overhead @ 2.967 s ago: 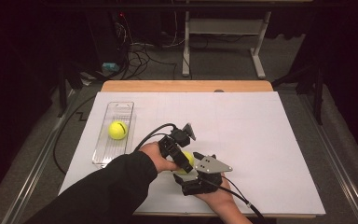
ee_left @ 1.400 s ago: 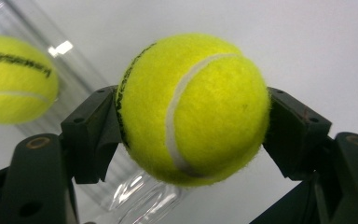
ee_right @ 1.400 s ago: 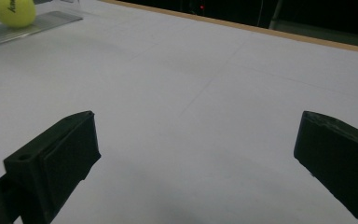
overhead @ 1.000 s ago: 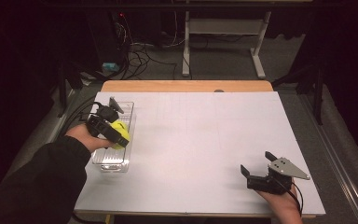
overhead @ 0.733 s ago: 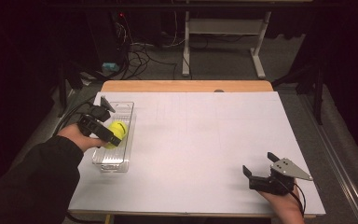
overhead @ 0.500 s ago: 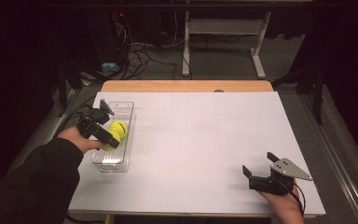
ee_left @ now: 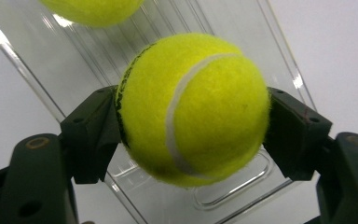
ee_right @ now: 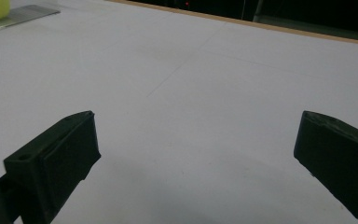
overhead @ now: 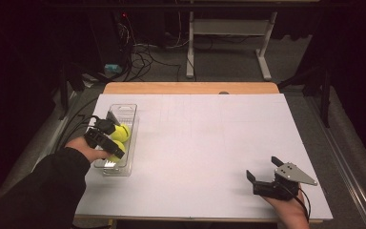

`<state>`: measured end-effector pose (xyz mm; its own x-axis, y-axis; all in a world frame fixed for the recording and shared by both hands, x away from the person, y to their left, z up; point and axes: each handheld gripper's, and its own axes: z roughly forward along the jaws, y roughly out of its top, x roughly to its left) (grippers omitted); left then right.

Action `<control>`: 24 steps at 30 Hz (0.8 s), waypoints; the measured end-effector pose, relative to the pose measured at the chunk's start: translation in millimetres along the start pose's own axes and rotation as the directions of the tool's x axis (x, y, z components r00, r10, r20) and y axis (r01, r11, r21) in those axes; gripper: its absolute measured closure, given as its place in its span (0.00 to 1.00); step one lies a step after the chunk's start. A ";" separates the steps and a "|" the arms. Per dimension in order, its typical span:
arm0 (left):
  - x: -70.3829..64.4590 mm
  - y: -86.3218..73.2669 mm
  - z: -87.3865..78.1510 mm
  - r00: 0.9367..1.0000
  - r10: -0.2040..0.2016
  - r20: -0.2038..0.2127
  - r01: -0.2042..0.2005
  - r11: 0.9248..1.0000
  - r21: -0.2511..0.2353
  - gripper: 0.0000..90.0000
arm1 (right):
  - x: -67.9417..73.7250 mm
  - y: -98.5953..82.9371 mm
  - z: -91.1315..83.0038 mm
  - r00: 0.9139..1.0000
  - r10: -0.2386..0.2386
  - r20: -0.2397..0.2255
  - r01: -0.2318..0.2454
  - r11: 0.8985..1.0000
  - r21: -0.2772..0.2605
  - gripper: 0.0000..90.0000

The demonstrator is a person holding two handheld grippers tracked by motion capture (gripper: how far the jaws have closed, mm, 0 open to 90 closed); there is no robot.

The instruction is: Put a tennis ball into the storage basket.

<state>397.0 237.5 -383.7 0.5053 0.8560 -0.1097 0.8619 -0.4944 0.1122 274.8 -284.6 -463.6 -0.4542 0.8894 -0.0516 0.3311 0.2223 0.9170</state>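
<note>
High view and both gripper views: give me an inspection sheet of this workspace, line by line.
Surface: white table top, wooden strip at far edge.
Job's things: clear plastic tray at left; one tennis ball inside it; held tennis ball above the tray.
Clutter: nothing seen.
Grippers: left gripper shut on the held tennis ball; right gripper open, holding nothing, near right front corner.
Cables: black cables trail off left edge.
Surroundings: dark floor, white desk frame behind.
</note>
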 end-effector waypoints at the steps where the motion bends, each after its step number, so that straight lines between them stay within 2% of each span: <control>1: -0.3 0.0 1.3 1.000 0.000 0.000 0.000 1.000 0.002 0.29 | 0.1 0.0 0.0 1.000 -0.001 0.000 0.001 1.000 0.000 0.00; 5: -1.5 0.6 3.4 1.000 0.007 -0.009 -0.006 1.000 0.009 0.29 | 0.8 -0.4 0.7 1.000 0.000 -0.002 0.000 1.000 0.002 0.00; 8: -1.1 0.6 0.0 1.000 -0.002 -0.020 0.002 1.000 -0.006 0.28 | 1.3 -0.5 1.0 1.000 0.000 -0.004 0.000 1.000 0.003 0.00; 10: -1.7 0.8 -7.9 1.000 0.005 -0.008 -0.006 1.000 -0.027 0.15 | 1.2 -0.4 0.9 1.000 -0.001 -0.004 0.001 1.000 0.003 0.00; 12: -3.4 1.1 -16.5 1.000 0.015 -0.015 -0.016 0.999 -0.052 0.04 | 0.8 -0.1 0.4 1.000 0.002 -0.002 -0.002 1.000 0.001 0.00; 14: -6.1 1.7 -24.4 1.000 0.025 -0.010 -0.025 0.997 -0.066 0.02 | 0.1 0.1 0.0 1.000 0.004 0.000 -0.004 1.000 0.000 0.00; 18: -17.5 4.5 -30.9 0.999 0.051 -0.019 -0.052 0.995 -0.082 0.01 | -0.5 0.4 -0.4 1.000 0.004 0.000 -0.004 1.000 -0.004 0.00; 24: -45.5 13.1 -22.6 0.993 0.118 -0.022 -0.119 0.991 -0.062 0.01 | -0.1 0.4 -0.5 1.000 0.005 -0.001 -0.005 1.000 -0.004 0.00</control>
<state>384.3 195.5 -354.9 0.6023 0.7948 -0.0740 0.7914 -0.5825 0.1853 274.6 -284.8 -463.0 -0.4536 0.8900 -0.0465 0.3299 0.2162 0.9189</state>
